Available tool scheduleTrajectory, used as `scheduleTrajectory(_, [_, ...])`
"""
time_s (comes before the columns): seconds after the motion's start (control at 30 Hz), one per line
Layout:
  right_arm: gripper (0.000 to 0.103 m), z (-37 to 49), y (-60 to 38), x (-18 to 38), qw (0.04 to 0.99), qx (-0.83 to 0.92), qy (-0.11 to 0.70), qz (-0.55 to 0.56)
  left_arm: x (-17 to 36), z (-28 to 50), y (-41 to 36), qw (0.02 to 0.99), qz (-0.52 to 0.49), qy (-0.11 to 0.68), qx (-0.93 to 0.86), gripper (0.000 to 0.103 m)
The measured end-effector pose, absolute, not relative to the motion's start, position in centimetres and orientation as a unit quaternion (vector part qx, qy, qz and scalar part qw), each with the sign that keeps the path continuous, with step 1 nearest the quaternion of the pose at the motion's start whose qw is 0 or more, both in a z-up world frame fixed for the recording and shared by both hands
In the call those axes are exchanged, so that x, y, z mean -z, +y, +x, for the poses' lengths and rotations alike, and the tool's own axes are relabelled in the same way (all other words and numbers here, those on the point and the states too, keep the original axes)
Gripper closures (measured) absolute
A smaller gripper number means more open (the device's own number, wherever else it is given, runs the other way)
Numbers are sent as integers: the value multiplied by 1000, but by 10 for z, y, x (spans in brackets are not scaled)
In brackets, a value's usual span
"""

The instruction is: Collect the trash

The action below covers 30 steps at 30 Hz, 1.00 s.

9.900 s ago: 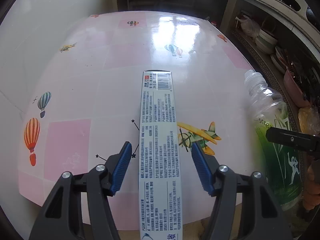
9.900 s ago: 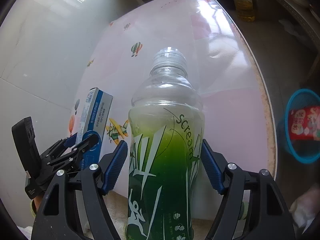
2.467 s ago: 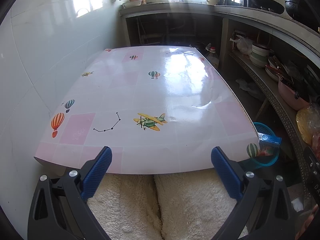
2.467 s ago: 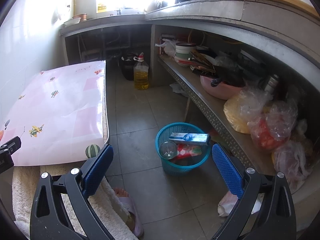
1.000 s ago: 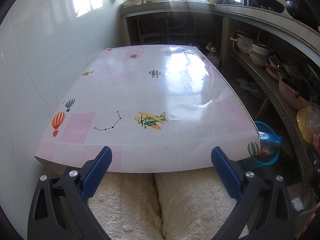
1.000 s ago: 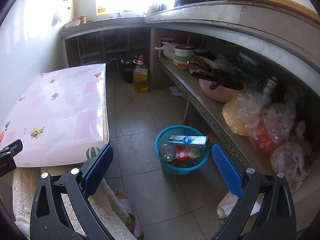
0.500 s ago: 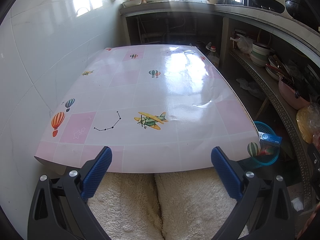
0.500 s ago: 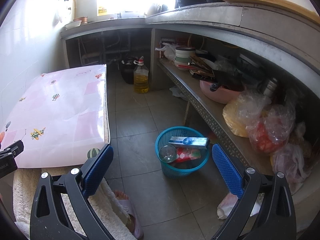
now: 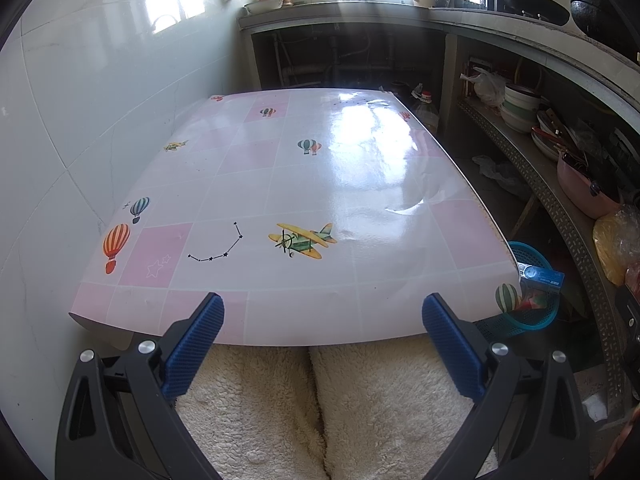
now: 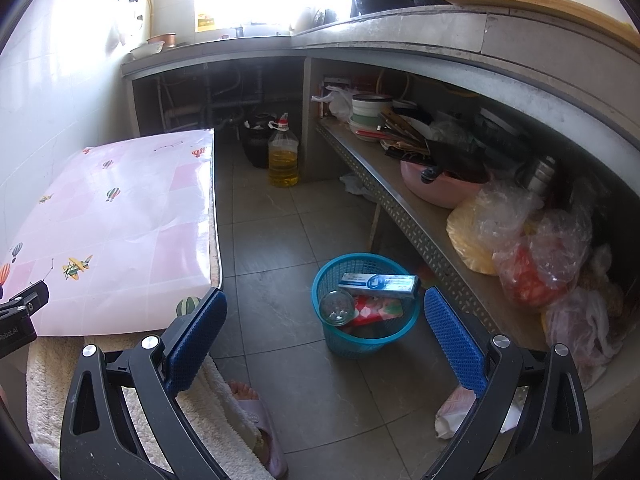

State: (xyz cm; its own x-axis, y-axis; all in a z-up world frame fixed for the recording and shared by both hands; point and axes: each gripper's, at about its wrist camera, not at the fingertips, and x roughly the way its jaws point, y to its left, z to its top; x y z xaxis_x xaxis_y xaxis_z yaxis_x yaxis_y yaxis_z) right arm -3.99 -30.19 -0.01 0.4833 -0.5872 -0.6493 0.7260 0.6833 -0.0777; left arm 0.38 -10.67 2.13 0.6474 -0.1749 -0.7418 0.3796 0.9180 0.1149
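My left gripper point(image 9: 322, 320) is spread wide and holds nothing; its blue pads point(image 9: 195, 346) hang over the near edge of the table point(image 9: 360, 280), which has a pink checked cover with balloons and a yellow airplane point(image 9: 302, 240) printed on it. Below the pads I see my legs in cream fleece trousers point(image 9: 320, 408).

My right gripper point(image 10: 325, 316) is also spread wide, with nothing between its fingers. It points to the floor on the right side of the table, where the blue plastic basket point(image 10: 362, 342) stands on the grey tiles, near the low metal shelf point(image 10: 424, 224). The trash is inside the basket: the toothpaste box point(image 10: 380, 281) lies across the top, resting on the rim, the clear bottle point(image 10: 337, 307) lies under it with its round end toward the camera, and a red wrapper point(image 10: 378, 310) is beside the bottle. From the left wrist view the basket point(image 9: 536, 316) shows past the right corner of the table.

Farther back on the floor stands a jug of yellow oil point(image 10: 283, 158). On the shelf there are a pink basin point(image 10: 440, 188) and some plastic bags point(image 10: 532, 252). My foot in a pink slipper point(image 10: 260, 428) is on the tiles near the right gripper.
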Motion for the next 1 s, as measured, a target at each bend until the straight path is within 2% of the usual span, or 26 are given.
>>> scheduleTrajectory(1.0, [8, -40, -301, 1, 855, 385, 332, 105, -15, 3, -101, 896, 129, 397, 154, 6])
